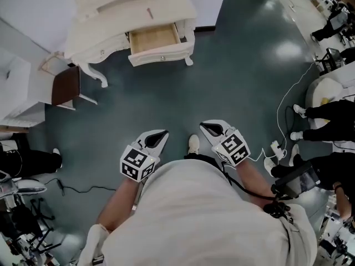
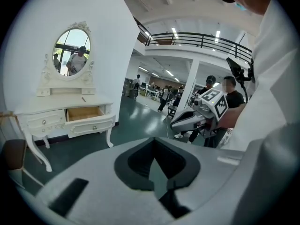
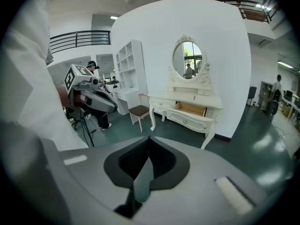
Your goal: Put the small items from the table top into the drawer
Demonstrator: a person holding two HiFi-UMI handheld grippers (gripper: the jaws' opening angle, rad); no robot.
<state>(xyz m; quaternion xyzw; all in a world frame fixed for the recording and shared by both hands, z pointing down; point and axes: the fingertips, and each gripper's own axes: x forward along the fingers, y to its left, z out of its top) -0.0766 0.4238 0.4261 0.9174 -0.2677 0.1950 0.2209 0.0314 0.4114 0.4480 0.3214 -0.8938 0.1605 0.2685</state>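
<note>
We hold both grippers low in front of us over the dark floor, well apart from the white dressing table point(image 1: 172, 7); the left gripper point(image 1: 158, 137) and the right gripper point(image 1: 209, 129) each have their jaws pressed together with nothing between them. The drawer point(image 1: 154, 39) stands pulled out, its pale wooden bottom showing (the head view looks right into it). One small thin item point(image 1: 150, 12) lies on the table top behind the drawer, and a brown-seated chair point(image 1: 65, 86) stands just beside the table

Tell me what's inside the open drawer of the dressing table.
Only bare wooden bottom shows in the drawer; no items visible. Its rear part lies hidden under the table top.
</note>
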